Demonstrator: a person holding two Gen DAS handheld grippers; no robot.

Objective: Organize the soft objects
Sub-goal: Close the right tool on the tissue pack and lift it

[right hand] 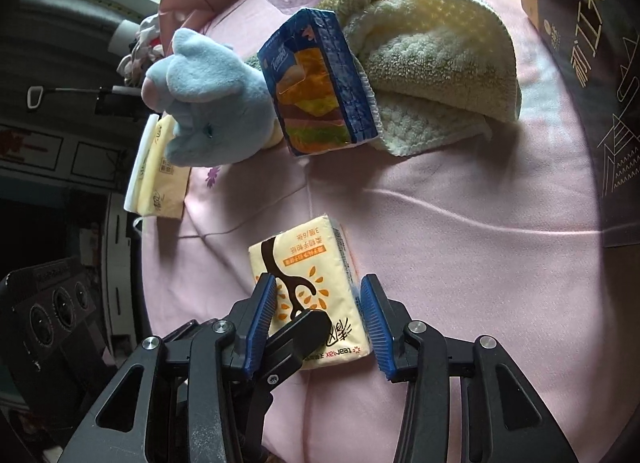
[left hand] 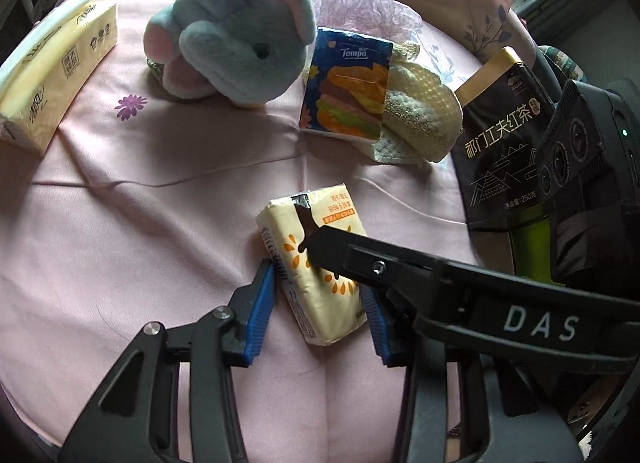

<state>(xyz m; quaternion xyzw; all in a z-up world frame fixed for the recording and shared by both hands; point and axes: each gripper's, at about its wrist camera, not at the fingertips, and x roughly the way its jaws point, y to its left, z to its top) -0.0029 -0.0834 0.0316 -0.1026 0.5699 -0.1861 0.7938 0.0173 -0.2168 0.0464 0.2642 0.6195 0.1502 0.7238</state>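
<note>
We see a pink bedsheet (left hand: 120, 223) carrying everything. Toward its right edge stands a black tea box (left hand: 500, 143) printed "祁门工夫红茶" and "250克". Near the far edge sits a blue-grey plush elephant (left hand: 240, 43), with a folded yellow towel (left hand: 420, 115) to its right. At the left edge lies a long yellow tissue pack (left hand: 52, 71). A blue "Tempo" tissue packet (left hand: 346, 83) with a sandwich picture leans against the towel. Nearest us lies a cream pocket tissue pack (left hand: 320, 263) marked "teaNax". Our left gripper (left hand: 320, 303) has its blue pads spread either side of that pack, seemingly touching it. Our right gripper (right hand: 318, 319) likewise straddles it, jaws apart.
</note>
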